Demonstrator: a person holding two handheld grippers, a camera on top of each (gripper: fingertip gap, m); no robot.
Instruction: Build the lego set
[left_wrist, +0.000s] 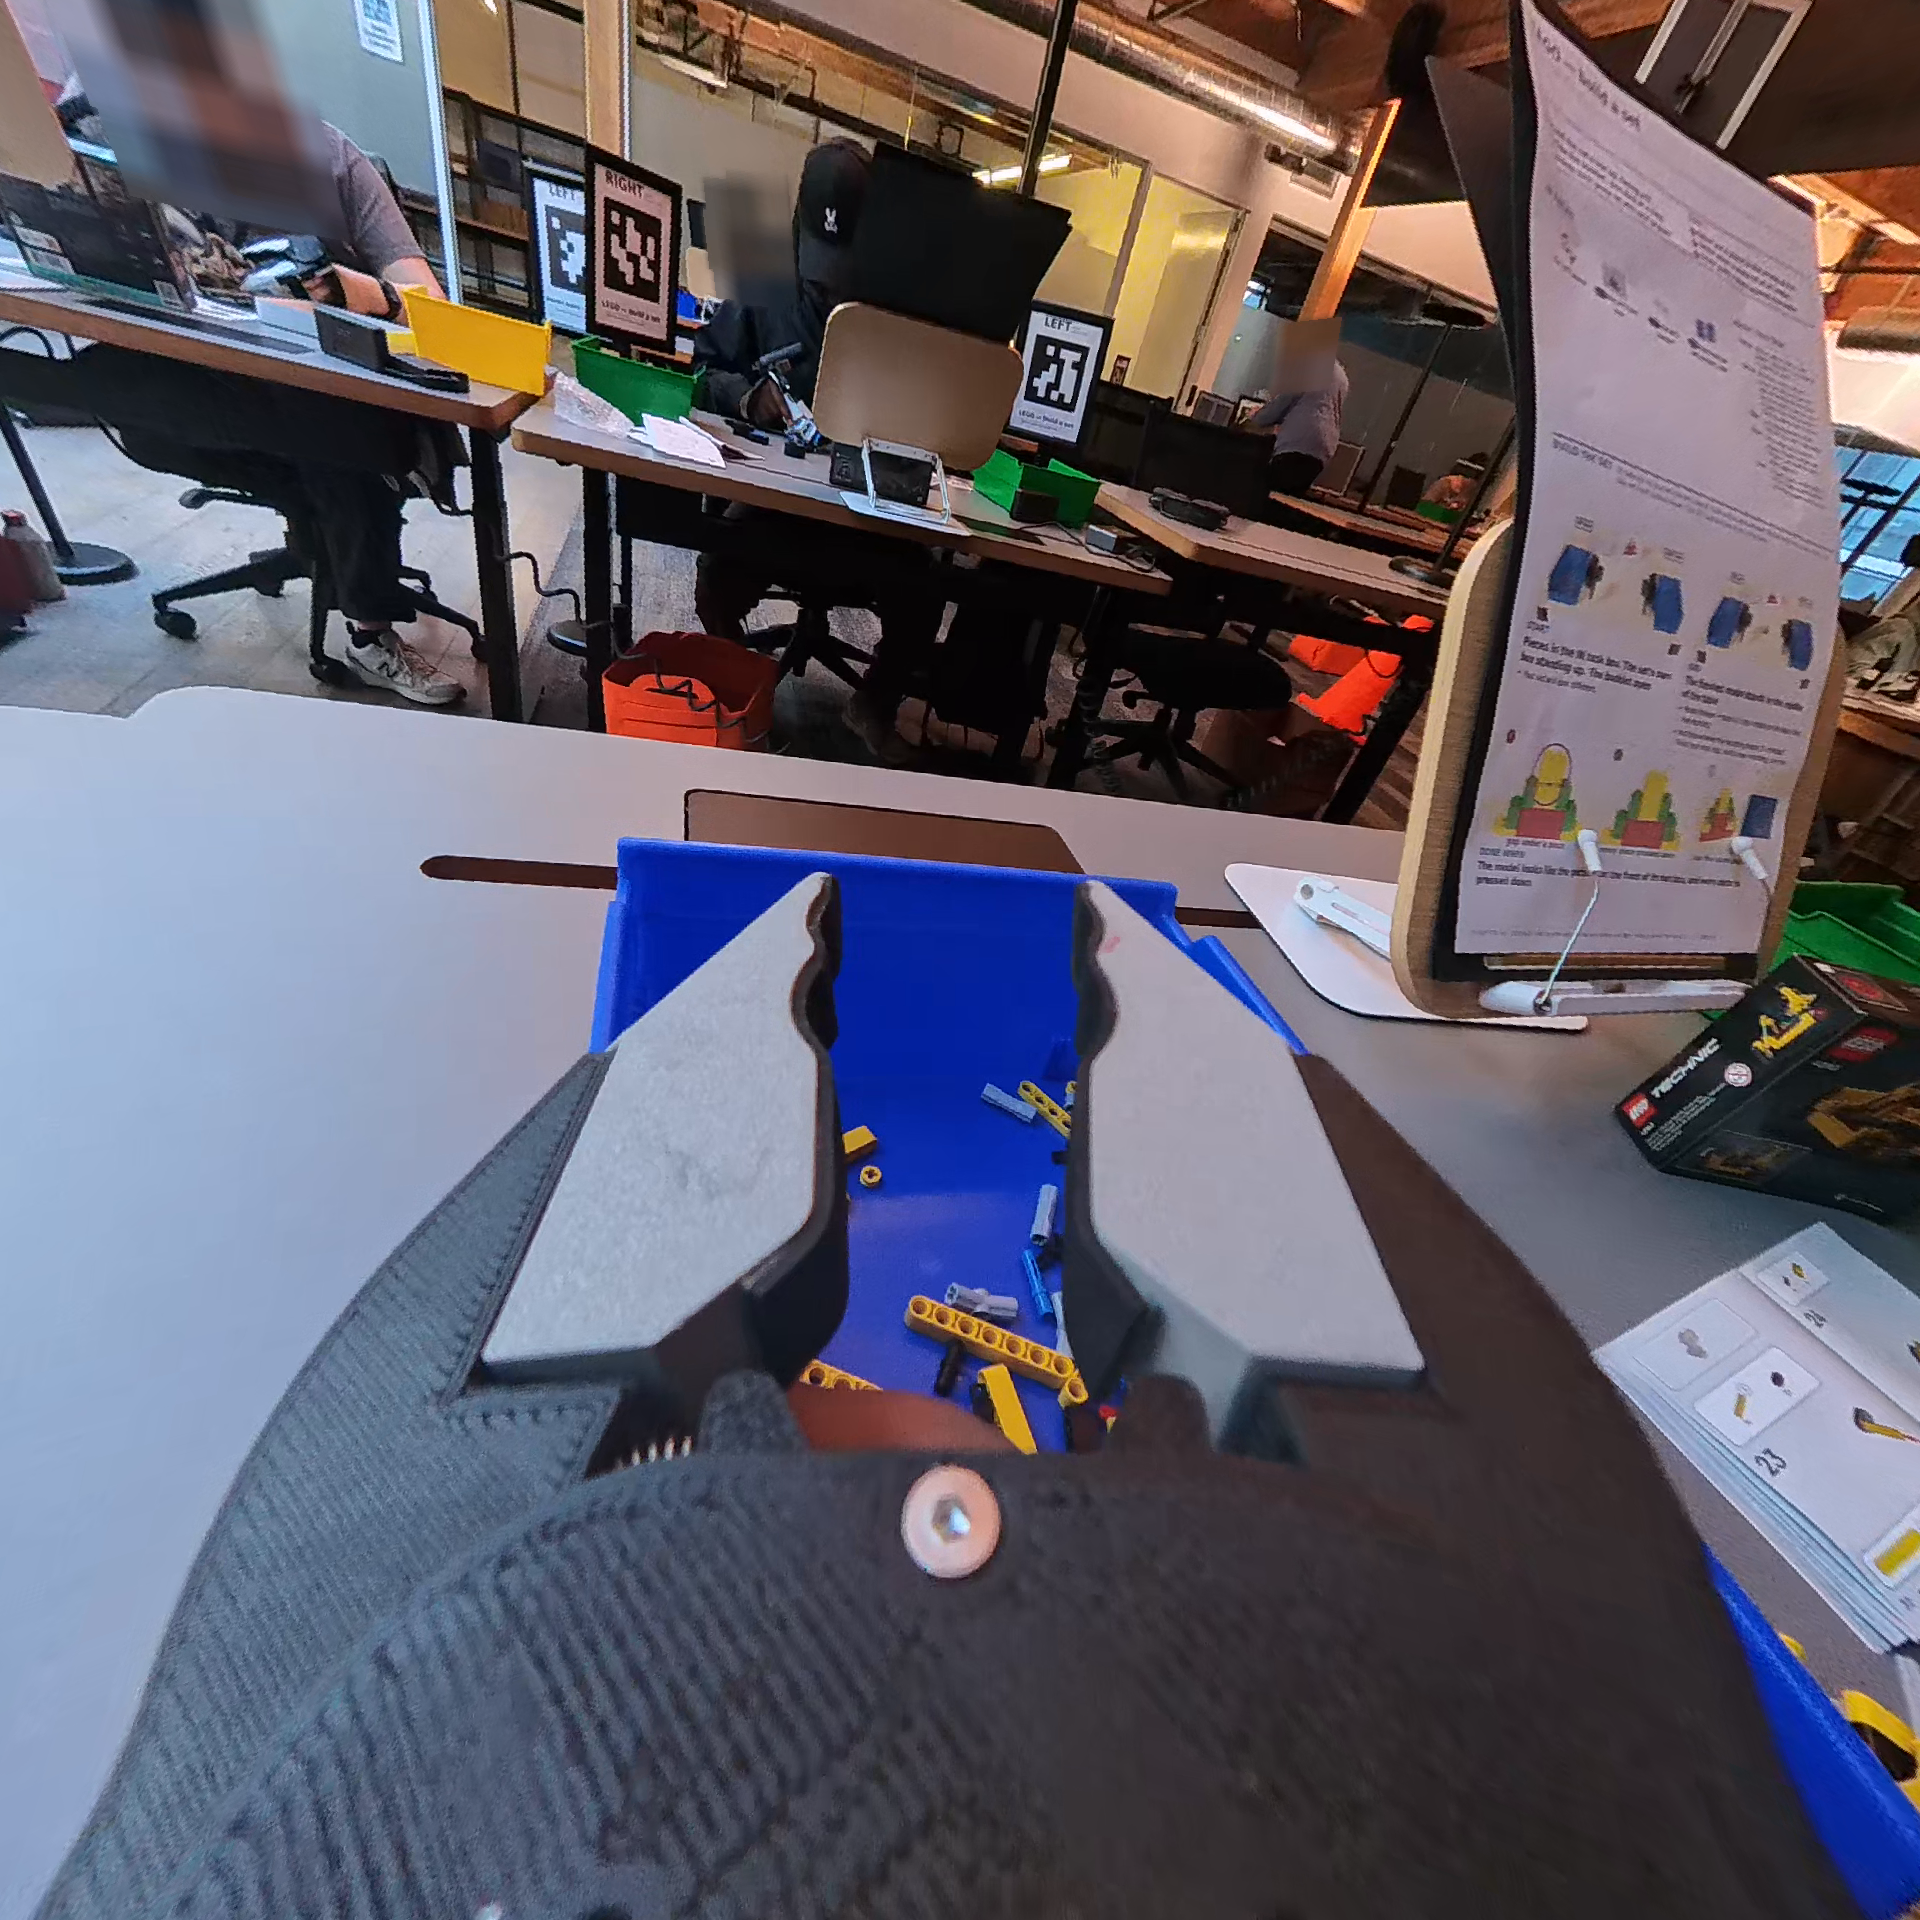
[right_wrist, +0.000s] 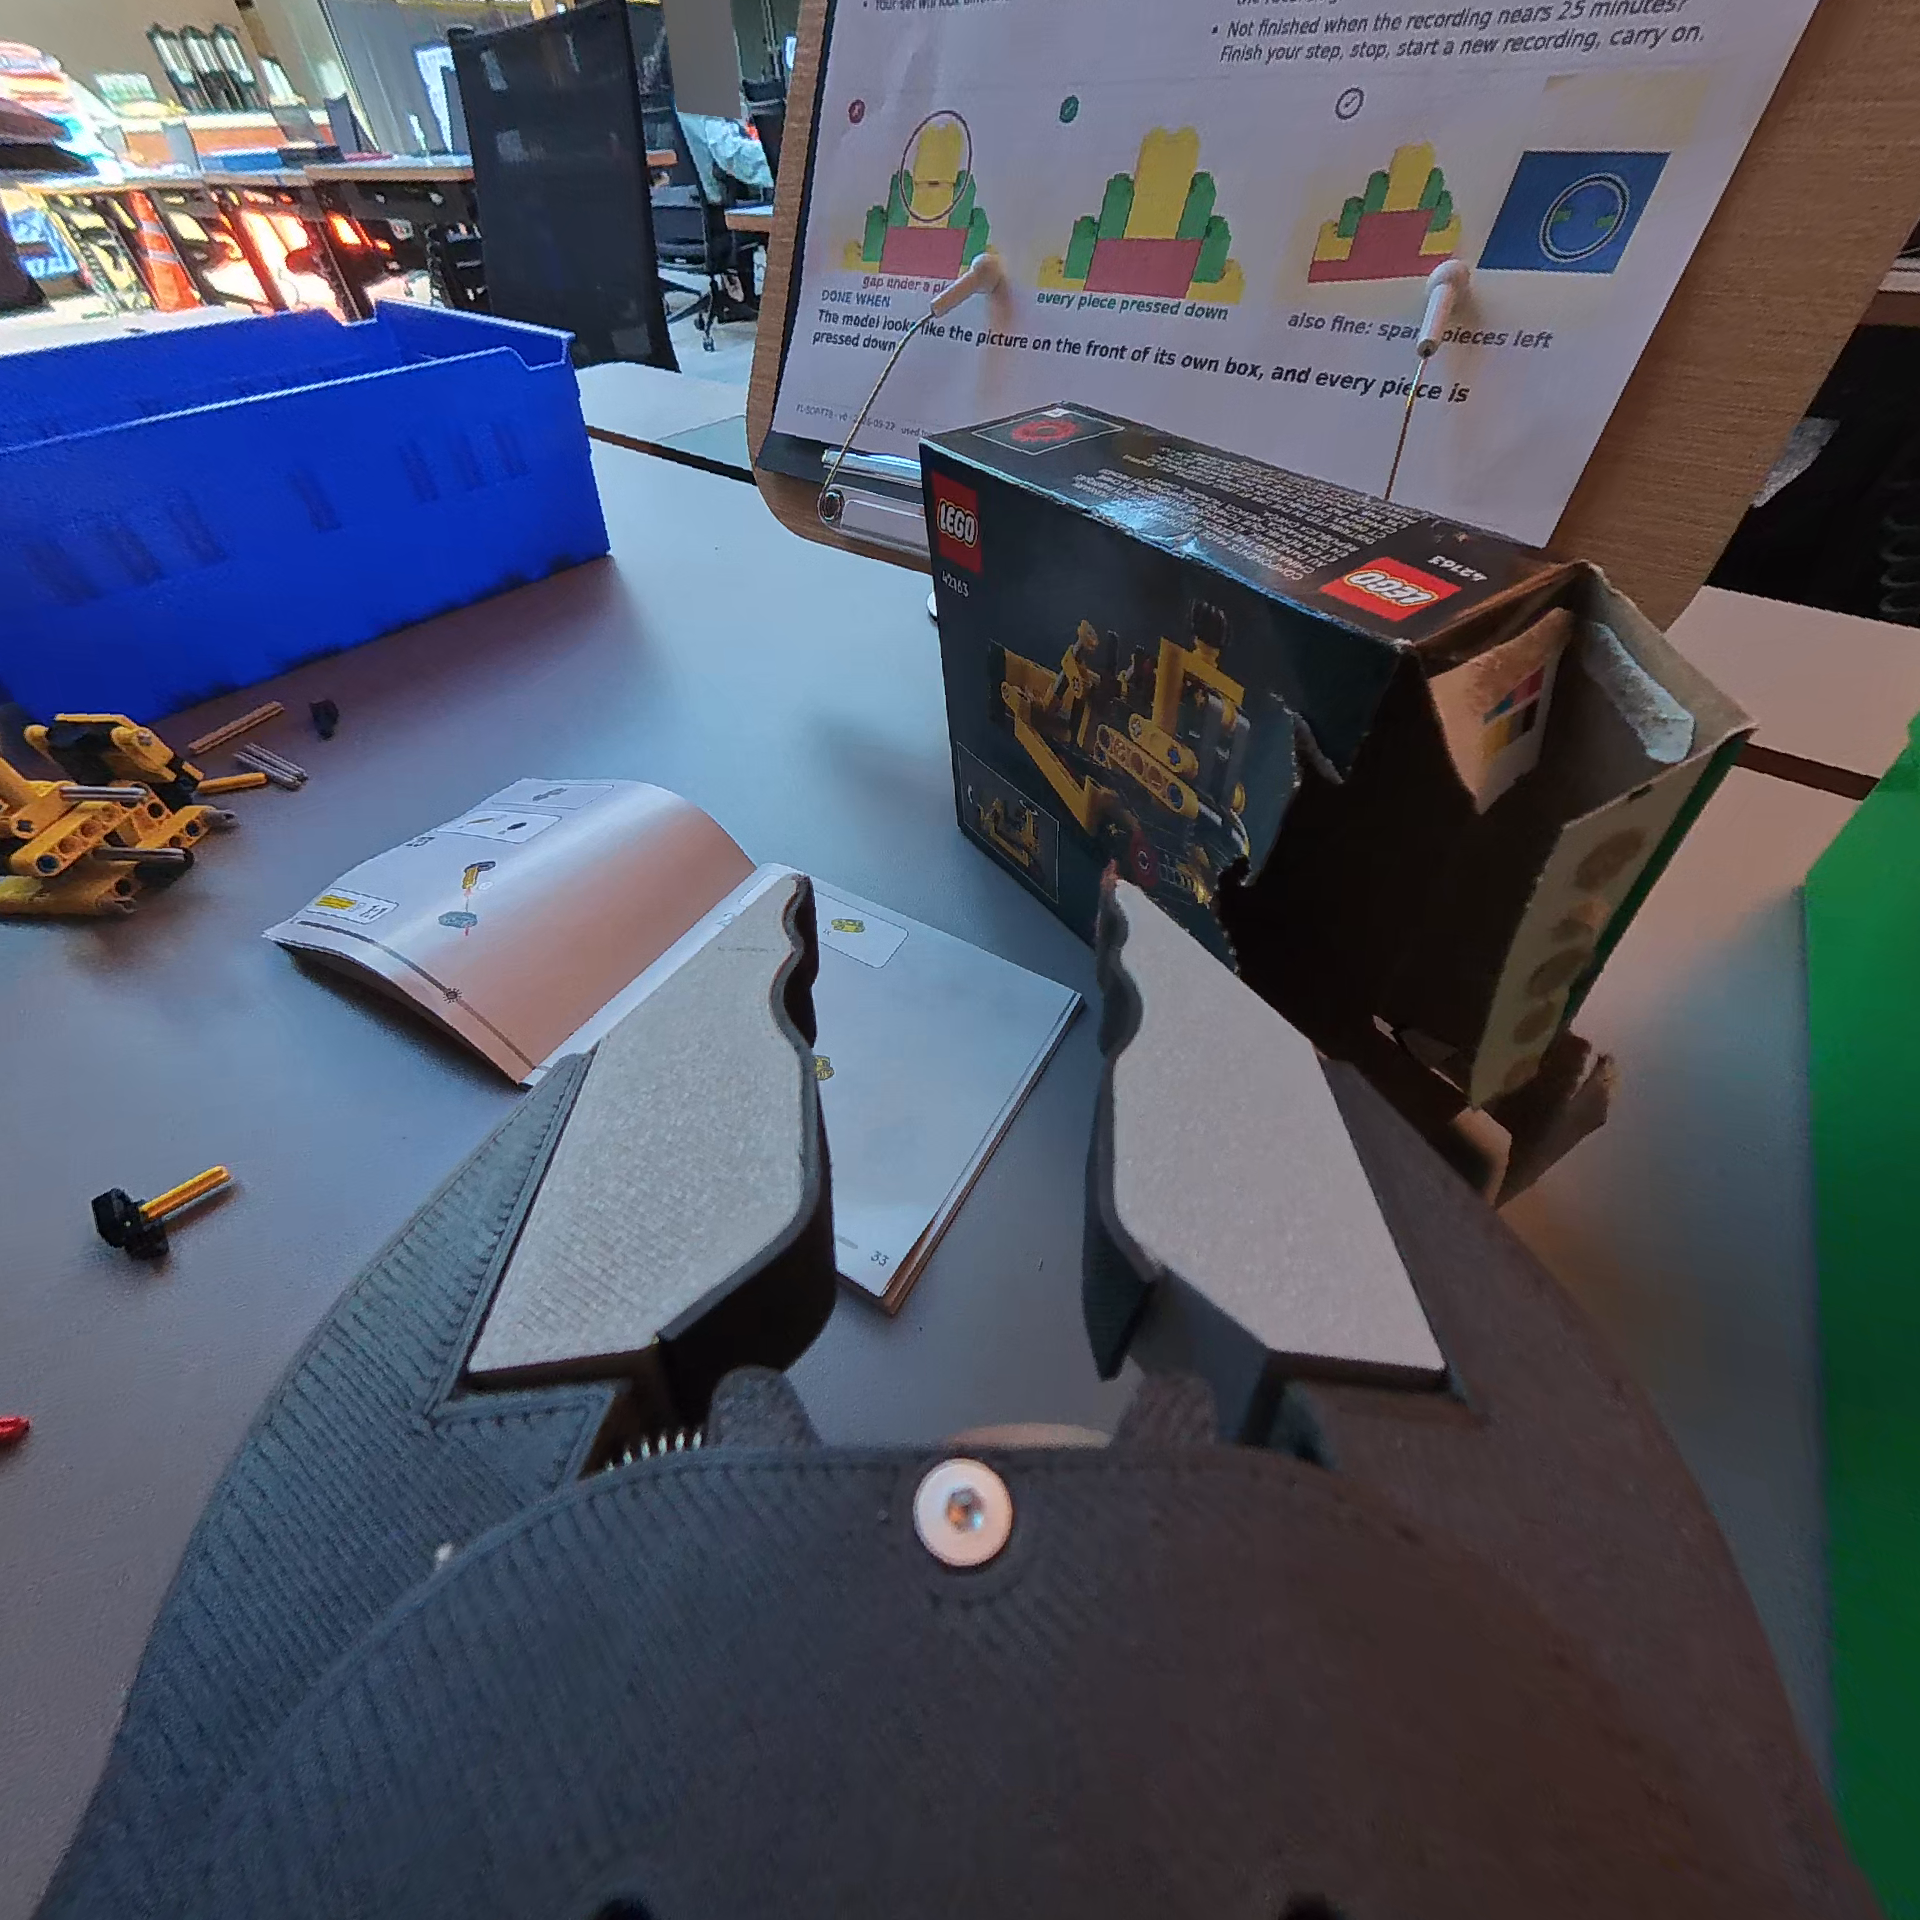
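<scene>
My left gripper (left_wrist: 951, 914) is open and empty, held above a blue bin (left_wrist: 935, 977) with several loose yellow, grey and blue lego pieces, among them a long yellow beam (left_wrist: 992, 1335). My right gripper (right_wrist: 956, 904) is open and empty, above the open instruction booklet (right_wrist: 582, 925) on the grey table. A partly built yellow and black model (right_wrist: 94, 810) lies at the far left of the right wrist view, beside the blue bin (right_wrist: 281, 488). A black connector on a yellow axle (right_wrist: 156, 1210) lies alone on the table.
The torn black lego box (right_wrist: 1247, 717) stands behind the booklet; it also shows in the left wrist view (left_wrist: 1797, 1091). An instruction sheet on a wooden stand (right_wrist: 1247, 208) is behind it. A green bin (right_wrist: 1865, 1247) is at the right. Small axles (right_wrist: 265, 764) lie near the model. People sit at far tables. The tips of one gripper are about 55 cm away from the tips of the other.
</scene>
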